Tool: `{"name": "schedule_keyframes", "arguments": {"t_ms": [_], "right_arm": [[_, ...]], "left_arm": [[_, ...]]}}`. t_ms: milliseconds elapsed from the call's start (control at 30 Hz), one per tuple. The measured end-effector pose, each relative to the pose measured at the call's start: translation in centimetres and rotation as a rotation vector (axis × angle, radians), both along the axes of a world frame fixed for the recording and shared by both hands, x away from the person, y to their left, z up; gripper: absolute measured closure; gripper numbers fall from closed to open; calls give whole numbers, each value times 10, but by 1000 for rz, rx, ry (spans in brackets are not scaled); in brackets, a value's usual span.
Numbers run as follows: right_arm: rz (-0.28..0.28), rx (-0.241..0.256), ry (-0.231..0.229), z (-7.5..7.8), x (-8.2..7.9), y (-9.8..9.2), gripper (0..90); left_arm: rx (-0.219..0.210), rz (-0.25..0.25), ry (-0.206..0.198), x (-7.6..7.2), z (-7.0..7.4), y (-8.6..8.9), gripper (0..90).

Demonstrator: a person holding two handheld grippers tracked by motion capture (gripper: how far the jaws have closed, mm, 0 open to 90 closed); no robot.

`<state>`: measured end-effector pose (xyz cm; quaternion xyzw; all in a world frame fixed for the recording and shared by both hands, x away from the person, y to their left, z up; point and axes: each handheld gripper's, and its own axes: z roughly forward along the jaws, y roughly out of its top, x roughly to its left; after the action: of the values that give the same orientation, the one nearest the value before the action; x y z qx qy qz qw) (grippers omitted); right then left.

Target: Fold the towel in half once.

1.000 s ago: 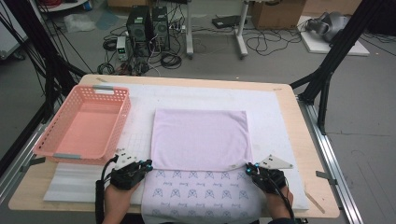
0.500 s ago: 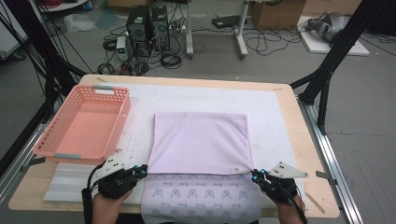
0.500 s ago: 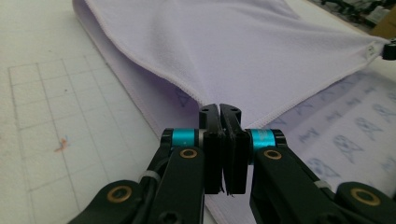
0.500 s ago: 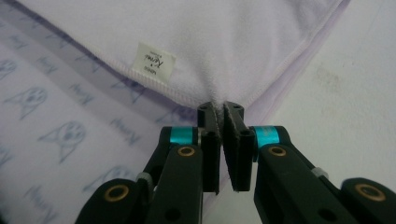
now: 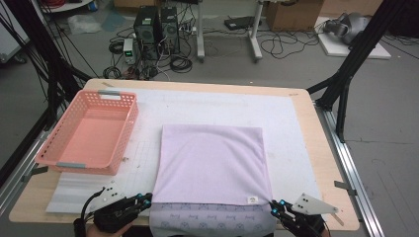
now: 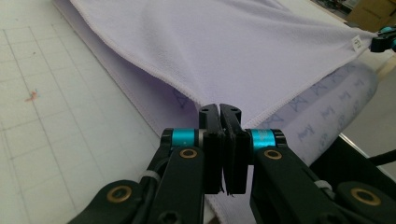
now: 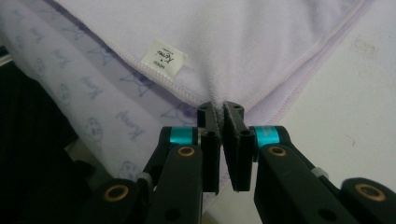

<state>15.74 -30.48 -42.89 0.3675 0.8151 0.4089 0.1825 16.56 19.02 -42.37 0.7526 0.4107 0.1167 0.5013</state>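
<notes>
**Pinching both near corners of the lilac towel, fold line running left to right**

Gripping at the bottom edge of the high view: left gripper (image 5: pixel 143 199) at lower left, right gripper (image 5: pixel 274 205) at lower right, each with jaws pressed together on a corner of the plain lilac top layer of the soft rectangular microfibre towel (image 5: pixel 212 163). Confirmed up close: in the left gripper view, left gripper (image 6: pixel 219 108) clamped on the stitched corner where two hemmed edges meet; in the right gripper view, right gripper (image 7: pixel 220 106) clamped likewise, just below the small white sewn-on label (image 7: pixel 164 56).

Lying just beyond and beneath the jaws: the printed lilac underside layer (image 5: pixel 212 224), draped over the near edge of the light wooden table (image 5: pixel 323 163) at bottom centre. Spreading farther up the frame from both jaws: the held top layer, flat on the white gridded mat (image 5: pixel 207 106), long edge between the grippers running left to right, so both hands equally near, one corner apiece. Judged from that: any coming fold or pull turning on moving both corners together, square to that edge, toward or away from frame top.

Sitting farther off at mid left, well apart from the cloth: the empty pink plastic lattice basket (image 5: pixel 123 128).
</notes>
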Motion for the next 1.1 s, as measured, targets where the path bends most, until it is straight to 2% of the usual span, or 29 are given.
{"name": "schedule_keyframes", "arguments": {"t_ms": [367, 500, 567, 633, 733, 767, 800, 833, 867, 900, 967, 1100], "right_arm": [[25, 27, -18, 11, -30, -4, 853], [35, 31, -4, 13, -43, -5, 854], [37, 35, 1, 14, -52, -7, 854], [38, 34, 7, 13, -59, -8, 854], [50, -1, 41, 7, -64, -4, 849], [56, -15, 54, 4, -63, -3, 833], [47, -26, 53, 3, -62, -2, 768], [34, -18, 45, 3, -59, -2, 678], [9, 6, 46, 4, -55, -3, 628], [-10, 26, 35, 5, -51, -5, 597], [-41, 54, 12, 8, -40, -6, 580], [-127, 73, -26, 8, -10, -6, 574]], "left_arm": [[2, -45, -17, -30, 9, 4, 875], [15, -68, -21, -44, 9, 5, 874], [13, -92, -11, -52, 7, 7, 875], [34, -114, 1, -58, 3, 7, 875], [44, -132, 30, -60, -5, 8, 869], [32, -131, 29, -58, -6, 9, 835], [17, -125, 18, -54, -7, 11, 735], [15, -117, 3, -48, -7, 13, 602], [14, -94, 2, -41, -7, 15, 517], [-2, -71, 4, -33, -7, 18, 474], [-22, -30, -8, -16, -6, 22, 429], [-54, 18, -25, 18, -1, 21, 428]]}}
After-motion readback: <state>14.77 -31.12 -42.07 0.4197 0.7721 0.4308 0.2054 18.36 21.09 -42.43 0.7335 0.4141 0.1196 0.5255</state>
